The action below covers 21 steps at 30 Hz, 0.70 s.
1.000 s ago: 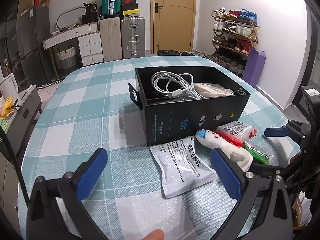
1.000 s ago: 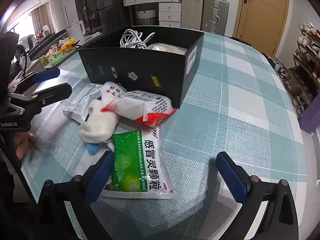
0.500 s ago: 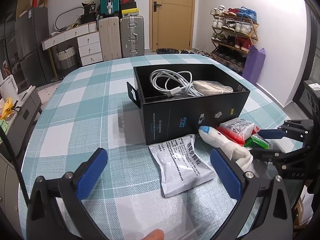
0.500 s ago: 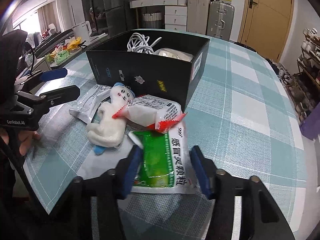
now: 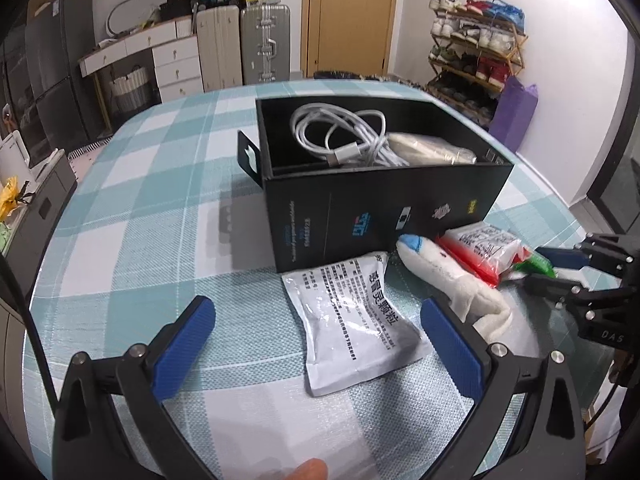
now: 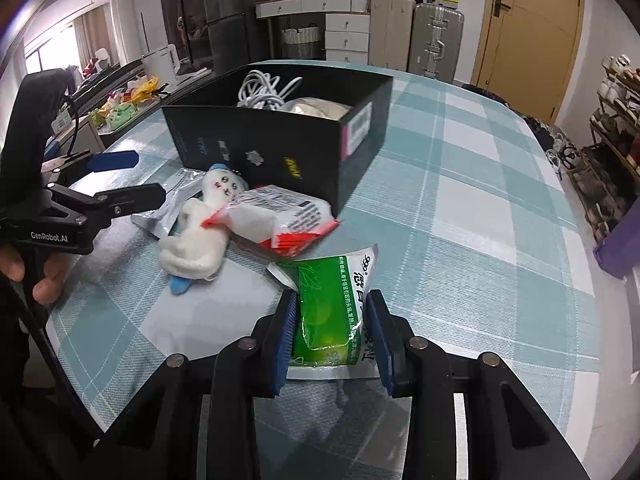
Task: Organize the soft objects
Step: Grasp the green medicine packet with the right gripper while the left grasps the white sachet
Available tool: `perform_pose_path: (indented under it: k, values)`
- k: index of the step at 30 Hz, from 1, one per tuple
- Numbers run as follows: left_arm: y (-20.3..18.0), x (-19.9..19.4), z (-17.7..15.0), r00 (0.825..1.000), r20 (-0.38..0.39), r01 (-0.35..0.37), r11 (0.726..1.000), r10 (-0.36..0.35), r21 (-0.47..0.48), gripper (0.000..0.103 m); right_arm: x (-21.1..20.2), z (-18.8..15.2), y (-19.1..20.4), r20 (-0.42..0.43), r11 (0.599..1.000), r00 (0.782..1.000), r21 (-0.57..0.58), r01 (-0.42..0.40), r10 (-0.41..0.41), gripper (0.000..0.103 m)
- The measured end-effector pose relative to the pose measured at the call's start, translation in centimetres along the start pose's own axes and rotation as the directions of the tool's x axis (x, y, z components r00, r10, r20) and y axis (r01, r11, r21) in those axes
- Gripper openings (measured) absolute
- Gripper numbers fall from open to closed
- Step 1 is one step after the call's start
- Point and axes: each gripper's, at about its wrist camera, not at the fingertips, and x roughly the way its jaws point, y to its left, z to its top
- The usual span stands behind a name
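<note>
My right gripper has its fingers clenched on the green packet, nearer to me than the black box. My left gripper hangs released over the desk, the silver packet just before that box.

On the table the box stands far — cable inside; near it, left to right: flat sachet, plush toy, snack packet.
</note>
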Motion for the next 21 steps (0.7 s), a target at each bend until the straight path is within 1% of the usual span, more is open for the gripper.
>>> perform_pose_path:
  k: [5,8,10,16,19,21]
  values:
    - [0.3,0.9,0.0,0.999,-0.046,-0.016,1.0,0.015,-0.025,0.103,-0.7,0.1,-0.7,0.031,1.0,0.999,0.02,0.014,-0.015,0.035]
    - [0.7,1.1,0.0,0.998,-0.054,0.015,0.998,-0.019,-0.066,0.103,-1.1,0.2,-0.9,0.047,0.999,0.999,0.027,0.021,-0.022,0.035]
    - [0.7,1.3,0.1,0.998,-0.062,0.015,0.997,-0.019,-0.072,0.103,-1.2,0.3,-0.9,0.056,0.999,0.998,0.027,0.021,-0.022,0.035]
    - [0.5,1.6,0.0,0.997,-0.083,-0.01,0.998,0.005,-0.07,0.103,-1.4,0.3,-0.7,0.067,1.0,0.998,0.024,0.019,-0.021,0.035]
    - [0.7,1.7,0.0,0.995,-0.095,-0.024,0.999,0.019,-0.045,0.103,-1.5,0.4,-0.8,0.074,1.0,0.997,0.024,0.019,-0.021,0.035]
    - [0.8,1.6,-0.1,0.996,-0.091,-0.019,0.999,0.014,-0.05,0.102,-1.6,0.4,-0.7,0.078,1.0,0.997,0.024,0.019,-0.021,0.035]
